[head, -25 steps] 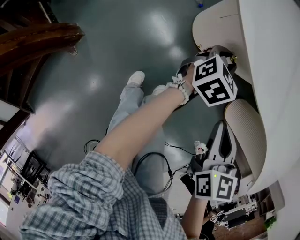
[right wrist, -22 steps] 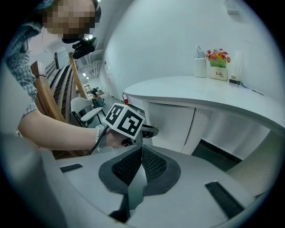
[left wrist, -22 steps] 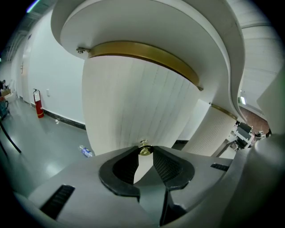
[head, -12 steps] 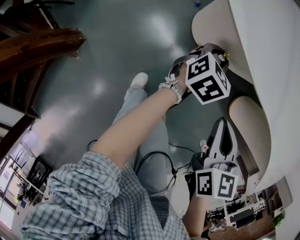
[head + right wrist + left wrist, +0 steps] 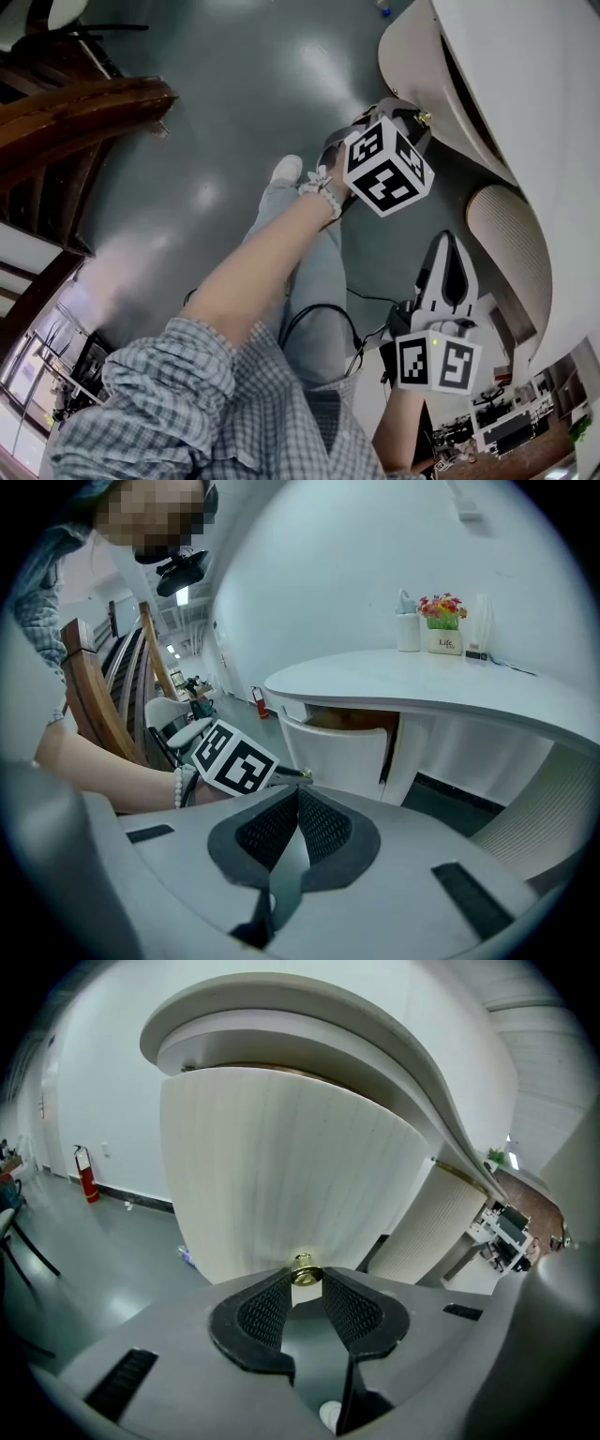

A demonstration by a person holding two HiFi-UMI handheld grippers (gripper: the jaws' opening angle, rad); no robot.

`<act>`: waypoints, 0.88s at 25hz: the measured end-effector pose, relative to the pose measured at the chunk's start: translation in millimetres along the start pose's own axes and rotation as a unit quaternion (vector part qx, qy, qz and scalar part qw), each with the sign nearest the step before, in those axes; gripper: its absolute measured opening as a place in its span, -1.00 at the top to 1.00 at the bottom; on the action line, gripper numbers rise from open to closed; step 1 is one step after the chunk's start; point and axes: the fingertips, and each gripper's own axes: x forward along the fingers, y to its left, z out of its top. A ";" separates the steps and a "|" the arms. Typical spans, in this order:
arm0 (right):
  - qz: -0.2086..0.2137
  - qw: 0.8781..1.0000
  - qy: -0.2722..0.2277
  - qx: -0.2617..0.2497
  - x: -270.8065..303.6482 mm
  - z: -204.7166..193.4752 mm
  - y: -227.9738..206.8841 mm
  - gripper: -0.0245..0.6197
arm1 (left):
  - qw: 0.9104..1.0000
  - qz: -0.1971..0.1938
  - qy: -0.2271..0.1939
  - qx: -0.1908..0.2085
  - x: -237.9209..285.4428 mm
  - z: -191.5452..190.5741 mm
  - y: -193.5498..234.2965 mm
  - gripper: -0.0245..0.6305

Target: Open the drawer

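Note:
The drawer (image 5: 291, 1176) has a curved, ribbed white front with a small brass knob (image 5: 303, 1269), under a curved white desk. My left gripper (image 5: 305, 1283) is shut on that knob, one pad on each side. In the head view the left gripper (image 5: 412, 114) is at the knob (image 5: 424, 118) and the drawer front (image 5: 412, 56) stands out from the desk. The right gripper view shows the drawer (image 5: 342, 747) pulled out, with its wooden inside visible. My right gripper (image 5: 298, 794) is shut on nothing and hangs lower, apart from the drawer (image 5: 449, 240).
A second ribbed panel (image 5: 511, 253) stands to the right of the drawer. The desk top (image 5: 422, 682) carries a flower pot (image 5: 442, 625). Dark wooden furniture (image 5: 66, 103) lies left, and the person's shoe (image 5: 286, 171) and cables (image 5: 319, 319) are on the grey floor.
My left gripper has moved left, away from the desk, and the drawer front has come out with it. The right gripper has hardly moved.

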 end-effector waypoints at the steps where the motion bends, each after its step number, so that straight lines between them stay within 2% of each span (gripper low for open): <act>1: -0.002 1.000 -0.001 0.000 -2.3 0.0 0.8 0.90 | 1.000 0.000 0.002 -0.001 -3.2 -3.3 -1.4 0.60; 22: -0.015 0.999 -0.033 0.006 -25.7 23.3 17.5 0.90 | 0.998 -0.006 0.062 0.002 -64.4 -73.9 -18.2 0.60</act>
